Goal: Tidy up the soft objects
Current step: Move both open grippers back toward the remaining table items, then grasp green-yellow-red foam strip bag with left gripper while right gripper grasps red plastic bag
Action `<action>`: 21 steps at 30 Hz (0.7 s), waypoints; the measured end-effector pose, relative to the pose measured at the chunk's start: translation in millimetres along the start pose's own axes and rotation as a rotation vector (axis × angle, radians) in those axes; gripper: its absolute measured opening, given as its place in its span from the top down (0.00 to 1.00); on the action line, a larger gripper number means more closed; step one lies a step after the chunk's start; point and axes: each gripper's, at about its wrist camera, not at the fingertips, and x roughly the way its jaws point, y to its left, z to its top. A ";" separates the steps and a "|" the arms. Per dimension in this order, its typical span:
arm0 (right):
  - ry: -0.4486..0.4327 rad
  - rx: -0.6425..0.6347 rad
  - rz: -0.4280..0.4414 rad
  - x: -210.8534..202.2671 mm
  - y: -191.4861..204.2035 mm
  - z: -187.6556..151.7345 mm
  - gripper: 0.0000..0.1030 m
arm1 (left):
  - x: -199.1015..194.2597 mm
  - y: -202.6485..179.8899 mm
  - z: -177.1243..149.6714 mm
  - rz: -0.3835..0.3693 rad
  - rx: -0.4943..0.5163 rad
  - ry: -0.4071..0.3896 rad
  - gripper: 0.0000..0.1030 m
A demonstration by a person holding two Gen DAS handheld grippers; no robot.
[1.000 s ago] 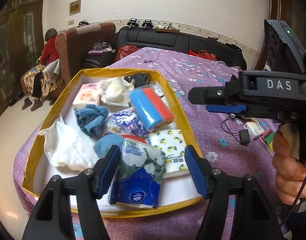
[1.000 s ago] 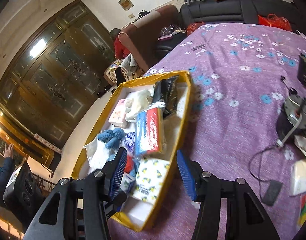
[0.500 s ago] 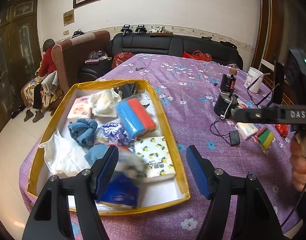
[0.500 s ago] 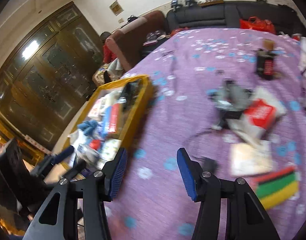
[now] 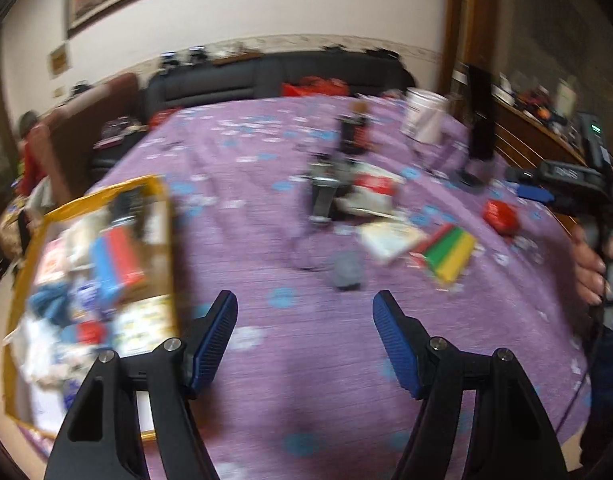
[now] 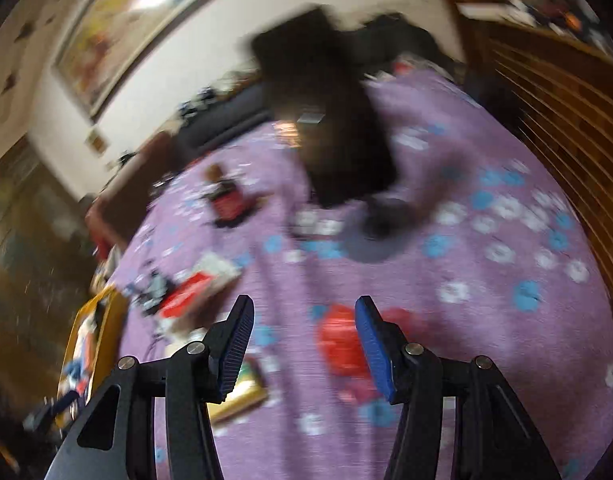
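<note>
Purple flowered cloth (image 5: pixel 298 360) covers the whole worktop, and both views are smeared with blur. At the left edge sits the yellow-rimmed tray (image 5: pixel 164 216), already packed with soft things: a red-and-blue pack (image 5: pixel 116 260), a blue cloth (image 5: pixel 46 304) and a lemon-print tissue pack (image 5: pixel 144 322) among them. Out on the cloth to the right lies a loose cluster: a white packet (image 5: pixel 388 236), a striped red, green and yellow sponge pack (image 5: pixel 450 250), and further right a small red pouch (image 5: pixel 500 216). The left gripper (image 5: pixel 304 334) hangs over bare cloth, fingers spread, nothing between them. The right gripper (image 6: pixel 300 340) has its fingers parted too, empty, with that red pouch (image 6: pixel 338 344) just below and ahead of them.
</note>
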 end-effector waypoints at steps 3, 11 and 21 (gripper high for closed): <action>0.062 0.077 -0.006 9.6 -17.7 1.2 0.45 | 13.9 -33.3 8.8 -0.071 0.068 0.021 0.31; 0.130 0.017 -0.150 30.7 -11.7 -3.7 0.38 | 48.9 -101.6 28.1 -0.126 0.279 0.031 0.21; 0.148 -0.079 -0.125 42.5 2.8 -16.2 0.55 | 116.6 -131.5 39.6 -0.124 0.372 0.123 0.20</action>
